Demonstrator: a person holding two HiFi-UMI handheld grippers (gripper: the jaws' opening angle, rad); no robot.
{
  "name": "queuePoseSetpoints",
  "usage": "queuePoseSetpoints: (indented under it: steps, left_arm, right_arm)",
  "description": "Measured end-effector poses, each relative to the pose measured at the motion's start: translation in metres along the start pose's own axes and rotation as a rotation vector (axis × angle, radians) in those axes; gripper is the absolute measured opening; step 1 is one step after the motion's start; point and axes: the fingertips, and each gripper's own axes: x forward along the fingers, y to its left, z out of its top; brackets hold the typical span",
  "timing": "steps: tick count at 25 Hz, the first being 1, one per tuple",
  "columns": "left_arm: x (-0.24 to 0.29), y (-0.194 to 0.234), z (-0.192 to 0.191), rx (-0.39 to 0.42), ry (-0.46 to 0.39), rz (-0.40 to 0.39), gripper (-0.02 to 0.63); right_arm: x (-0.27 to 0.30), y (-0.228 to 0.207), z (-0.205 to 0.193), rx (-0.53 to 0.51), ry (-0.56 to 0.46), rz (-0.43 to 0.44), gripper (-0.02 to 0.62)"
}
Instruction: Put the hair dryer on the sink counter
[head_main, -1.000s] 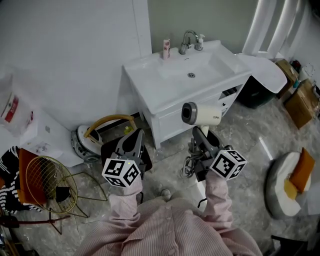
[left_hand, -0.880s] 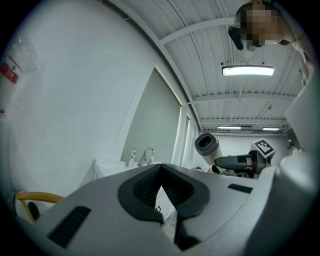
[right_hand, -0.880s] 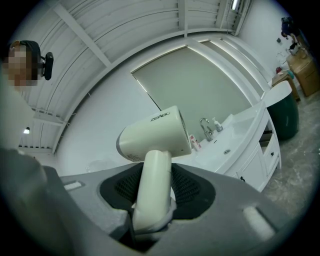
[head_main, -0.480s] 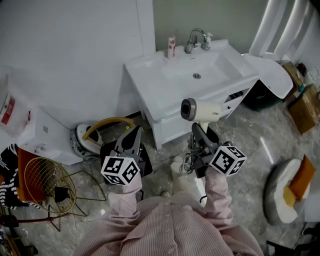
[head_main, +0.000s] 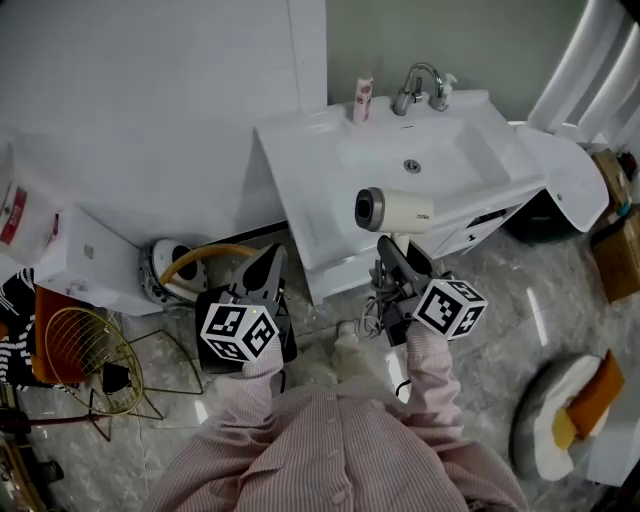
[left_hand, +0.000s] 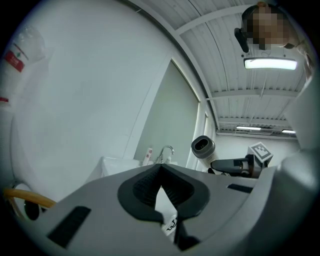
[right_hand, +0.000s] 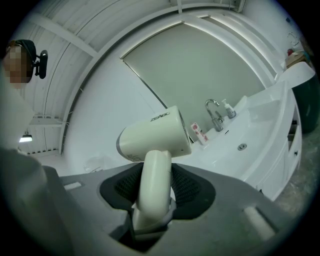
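Observation:
A cream hair dryer (head_main: 392, 211) stands upright with its handle clamped in my right gripper (head_main: 398, 252). Its barrel hangs level over the front edge of the white sink counter (head_main: 300, 180), nozzle facing left. In the right gripper view the hair dryer (right_hand: 156, 134) rises from between the pads, and the right gripper (right_hand: 154, 192) is shut on its handle; the sink counter (right_hand: 252, 142) lies beyond. My left gripper (head_main: 268, 268) hovers low, left of the cabinet. In the left gripper view this left gripper (left_hand: 161, 172) holds nothing and its jaws meet.
A faucet (head_main: 415, 85) and a pink tube (head_main: 363, 97) stand at the counter's back. A black box (head_main: 215, 300) lies under the left gripper, beside a gold wire basket (head_main: 85, 360). The dryer's cord (head_main: 372, 315) hangs by the cabinet. A round white seat (head_main: 555, 420) sits on the right.
Both grippers and the person have moved closer to the sink. The dryer's barrel, earlier in front of the cabinet, now hangs over the counter's front edge. Grip unchanged.

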Motion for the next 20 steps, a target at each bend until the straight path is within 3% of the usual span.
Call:
queuePoseSetpoints:
  steps: [20]
  left_arm:
    - [0.128,0.051,-0.028,-0.091,0.045,0.164,-0.003]
  right_arm:
    - [0.139,-0.098,0.031,0.046,0.204,0.091,0.166]
